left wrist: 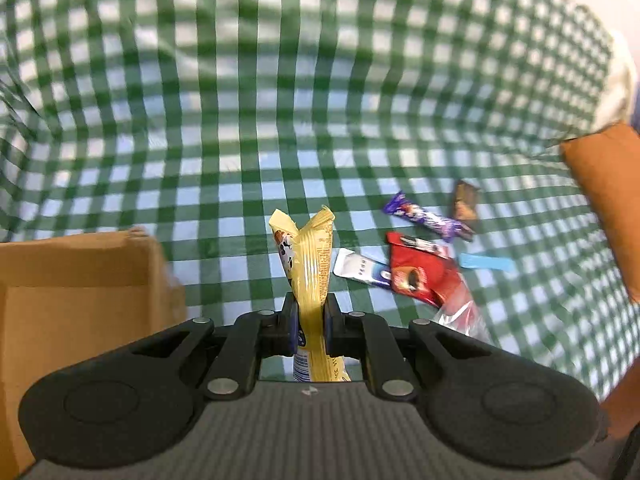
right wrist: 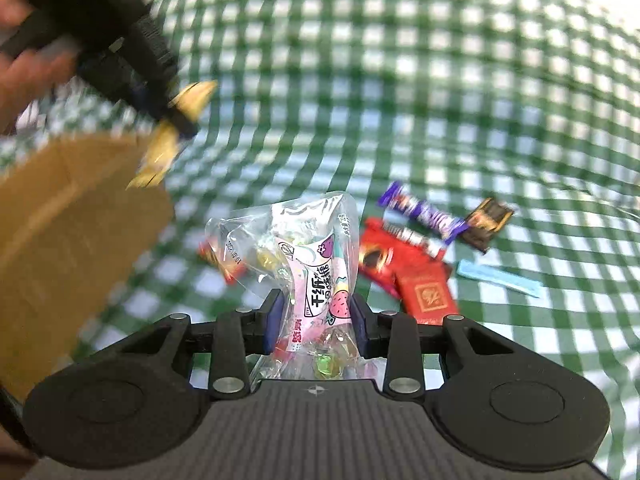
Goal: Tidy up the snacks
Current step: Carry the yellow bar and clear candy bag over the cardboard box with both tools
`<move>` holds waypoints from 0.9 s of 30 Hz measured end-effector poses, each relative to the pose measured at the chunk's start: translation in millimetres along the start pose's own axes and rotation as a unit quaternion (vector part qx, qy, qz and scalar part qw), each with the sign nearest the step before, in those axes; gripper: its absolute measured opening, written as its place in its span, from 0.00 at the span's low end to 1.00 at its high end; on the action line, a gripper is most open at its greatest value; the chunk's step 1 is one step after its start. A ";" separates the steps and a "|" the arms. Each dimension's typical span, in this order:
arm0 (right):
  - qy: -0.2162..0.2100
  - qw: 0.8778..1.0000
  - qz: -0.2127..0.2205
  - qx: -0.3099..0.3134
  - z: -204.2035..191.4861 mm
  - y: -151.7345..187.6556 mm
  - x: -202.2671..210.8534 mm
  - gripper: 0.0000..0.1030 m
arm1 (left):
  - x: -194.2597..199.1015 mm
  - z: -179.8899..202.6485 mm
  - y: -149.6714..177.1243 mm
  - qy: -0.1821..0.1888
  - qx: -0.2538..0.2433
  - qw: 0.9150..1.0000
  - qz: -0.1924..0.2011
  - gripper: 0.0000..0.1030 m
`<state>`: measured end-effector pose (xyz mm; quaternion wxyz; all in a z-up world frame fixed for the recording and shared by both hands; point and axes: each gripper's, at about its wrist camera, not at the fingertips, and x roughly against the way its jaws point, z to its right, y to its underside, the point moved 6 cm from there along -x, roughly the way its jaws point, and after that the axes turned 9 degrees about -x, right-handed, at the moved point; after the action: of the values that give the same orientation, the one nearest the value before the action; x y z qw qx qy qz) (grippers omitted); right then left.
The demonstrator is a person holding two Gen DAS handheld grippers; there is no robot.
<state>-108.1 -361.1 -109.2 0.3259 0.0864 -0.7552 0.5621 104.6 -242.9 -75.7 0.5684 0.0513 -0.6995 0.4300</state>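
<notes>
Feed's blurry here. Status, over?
Left gripper shut on yellow snack wrapper. Right gripper clamps clear candy bag. Cardboard box unobstructed.

Green checked tablecloth, snack wrappers (scattered), cardboard box

The cloth looked soft and checked, the box was plain matt cardboard, the yellow wrapper was shiny, and the candy bag was clear, crinkly plastic.
</notes>
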 end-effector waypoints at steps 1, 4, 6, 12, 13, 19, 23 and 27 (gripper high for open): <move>0.003 1.000 0.013 -0.021 -6.5 -4.2 15.0 0.37 | 18.9 -2.4 7.8 0.002 -0.003 1.000 0.009 0.13; -0.003 0.995 0.046 -0.084 -29.3 -11.7 55.5 0.37 | 70.3 -12.7 31.4 0.005 -0.004 0.999 0.033 0.13; -0.015 0.991 0.060 -0.121 -50.3 -11.3 79.2 0.37 | 98.9 -18.4 49.9 0.003 -0.003 0.999 0.046 0.13; -0.061 0.985 0.062 -0.152 -129.8 3.6 132.8 0.37 | 183.2 -54.7 112.0 -0.046 -0.009 0.996 0.078 0.13; -0.069 0.985 0.059 -0.147 -141.5 6.8 137.6 0.37 | 194.8 -63.0 124.4 -0.054 -0.003 0.995 0.079 0.13; -0.101 0.988 0.044 -0.111 -209.4 17.2 144.0 0.37 | 243.4 -111.0 194.8 -0.078 0.028 0.993 0.080 0.13; -0.095 0.990 0.048 -0.094 -239.5 19.4 157.1 0.37 | 262.1 -131.3 227.7 -0.077 0.038 0.993 0.081 0.13; -0.086 0.991 0.050 -0.092 -265.0 19.9 168.2 0.37 | 282.4 -141.6 244.9 -0.074 0.036 0.992 0.098 0.13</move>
<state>-143.2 -74.5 15.4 0.2375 0.0658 -0.8324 0.4963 -24.8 121.3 26.0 0.4678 0.0347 -0.7258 0.5031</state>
